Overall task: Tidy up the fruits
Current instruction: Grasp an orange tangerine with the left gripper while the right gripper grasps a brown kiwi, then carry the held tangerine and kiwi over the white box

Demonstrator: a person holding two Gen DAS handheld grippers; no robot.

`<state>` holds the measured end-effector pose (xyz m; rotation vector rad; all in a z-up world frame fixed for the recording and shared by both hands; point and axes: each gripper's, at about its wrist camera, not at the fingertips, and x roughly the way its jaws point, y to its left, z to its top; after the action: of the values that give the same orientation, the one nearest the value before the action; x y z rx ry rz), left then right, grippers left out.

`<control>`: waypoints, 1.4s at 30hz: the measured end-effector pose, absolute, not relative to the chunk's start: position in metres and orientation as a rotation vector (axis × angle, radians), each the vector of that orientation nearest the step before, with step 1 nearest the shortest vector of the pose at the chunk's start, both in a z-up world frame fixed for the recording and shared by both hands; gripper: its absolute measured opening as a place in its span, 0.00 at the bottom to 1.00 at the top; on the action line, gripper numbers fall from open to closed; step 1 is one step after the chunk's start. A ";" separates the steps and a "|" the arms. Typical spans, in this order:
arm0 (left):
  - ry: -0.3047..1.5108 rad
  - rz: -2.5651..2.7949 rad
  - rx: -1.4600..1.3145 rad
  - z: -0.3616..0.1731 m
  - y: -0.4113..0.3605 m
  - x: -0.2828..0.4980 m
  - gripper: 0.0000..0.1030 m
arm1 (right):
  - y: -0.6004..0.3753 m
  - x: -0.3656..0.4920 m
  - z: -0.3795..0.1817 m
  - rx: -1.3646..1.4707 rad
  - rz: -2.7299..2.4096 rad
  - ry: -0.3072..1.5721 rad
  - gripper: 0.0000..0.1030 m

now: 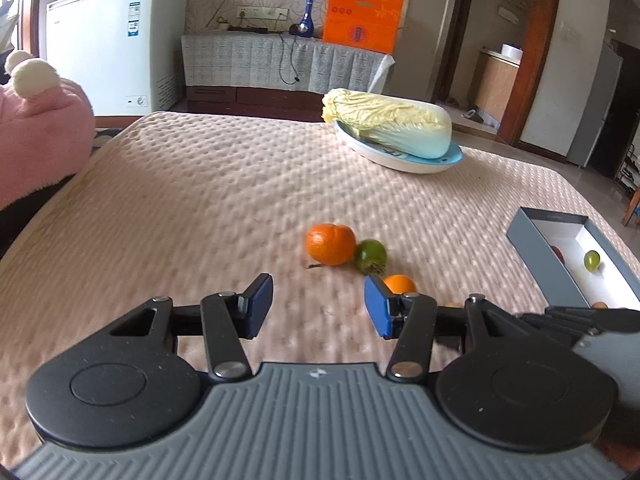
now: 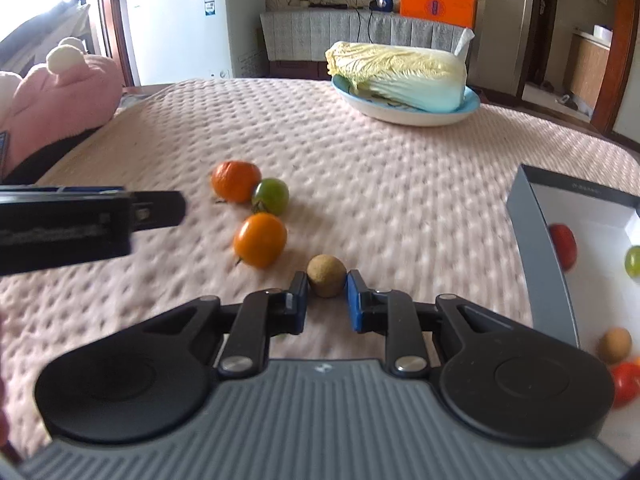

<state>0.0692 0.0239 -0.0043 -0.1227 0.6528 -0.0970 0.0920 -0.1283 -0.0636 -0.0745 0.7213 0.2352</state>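
Observation:
On the pink quilted cover lie a tangerine [image 2: 235,181], a green tomato [image 2: 271,196] and an orange tomato [image 2: 260,245]. My right gripper [image 2: 327,281] is shut on a small brown round fruit [image 2: 326,270], one pad pressing each side. My left gripper [image 1: 319,292] stands open with nothing between its fingers, just short of the tangerine [image 1: 330,244] and green tomato [image 1: 371,256]; its right finger partly hides the orange tomato [image 1: 399,283]. It reaches in from the left of the right wrist view, fingers [image 2: 156,210] level with the fruit. A grey box [image 2: 534,216] at the right holds red, green and brown fruits.
A napa cabbage [image 1: 388,120] lies on a blue-rimmed plate [image 1: 400,164] at the back right of the cover. A pink plush toy [image 1: 40,128] sits at the left edge. The grey box [image 1: 536,248] lies near the right edge.

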 end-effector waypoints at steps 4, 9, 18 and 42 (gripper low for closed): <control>0.674 -0.131 -0.130 -0.013 0.010 0.076 0.55 | -0.125 0.071 -0.061 -0.115 0.273 0.746 0.24; 0.691 -0.156 -0.128 -0.024 -0.009 0.084 0.55 | -0.131 0.056 -0.060 -0.121 0.315 0.761 0.24; 0.703 -0.154 -0.094 -0.036 -0.036 0.099 0.38 | -0.156 0.054 -0.053 -0.073 0.323 0.768 0.24; 0.650 -0.128 -0.074 0.003 -0.035 0.079 0.33 | -0.175 0.036 -0.029 -0.022 0.351 0.687 0.24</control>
<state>0.0787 -0.0346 0.0028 -0.0741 0.6496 -0.1275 0.0360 -0.1750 -0.0292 -0.0220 0.6868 0.3514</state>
